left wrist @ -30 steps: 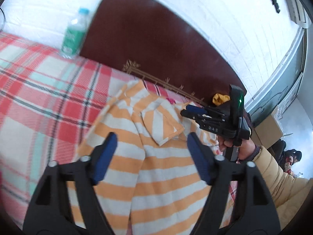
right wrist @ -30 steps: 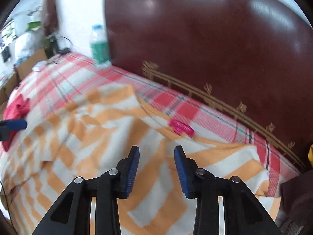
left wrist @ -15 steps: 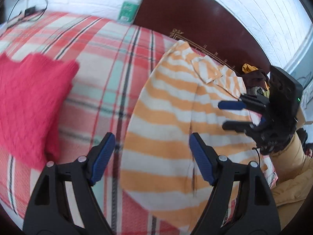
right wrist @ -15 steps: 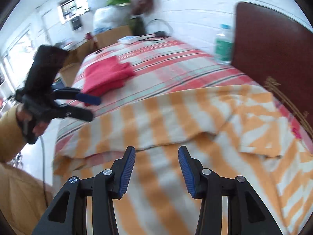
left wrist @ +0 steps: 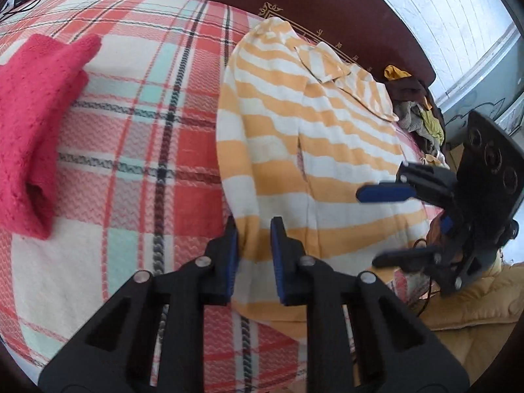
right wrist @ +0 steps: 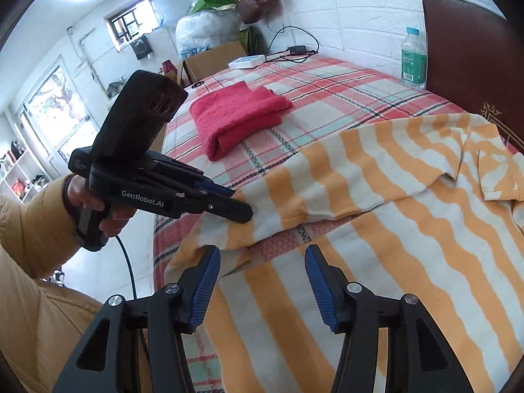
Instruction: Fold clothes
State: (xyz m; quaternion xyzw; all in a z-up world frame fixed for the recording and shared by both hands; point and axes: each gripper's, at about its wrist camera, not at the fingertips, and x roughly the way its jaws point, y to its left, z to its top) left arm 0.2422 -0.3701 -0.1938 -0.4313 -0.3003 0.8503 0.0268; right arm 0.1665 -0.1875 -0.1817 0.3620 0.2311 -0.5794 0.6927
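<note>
One second on, left tool (left wrist: 252, 245) now clenched on the hem of the orange-striped polo shirt (left wrist: 311, 150) near the bed's (left wrist: 131, 150) foot edge; right tool (right wrist: 260, 281) spread, released. Suggests first fold starting.

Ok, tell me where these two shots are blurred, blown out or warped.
Left wrist view: right gripper motion-smeared, window corner blown out, plaid bedspread bulges from the fisheye. Right wrist view: sharp overall, window overexposed, headboard edge bent.

white brick wall (right wrist: 360, 6) | dark headboard (right wrist: 471, 52) | plaid bed (left wrist: 137, 124) | window (right wrist: 126, 28)
</note>
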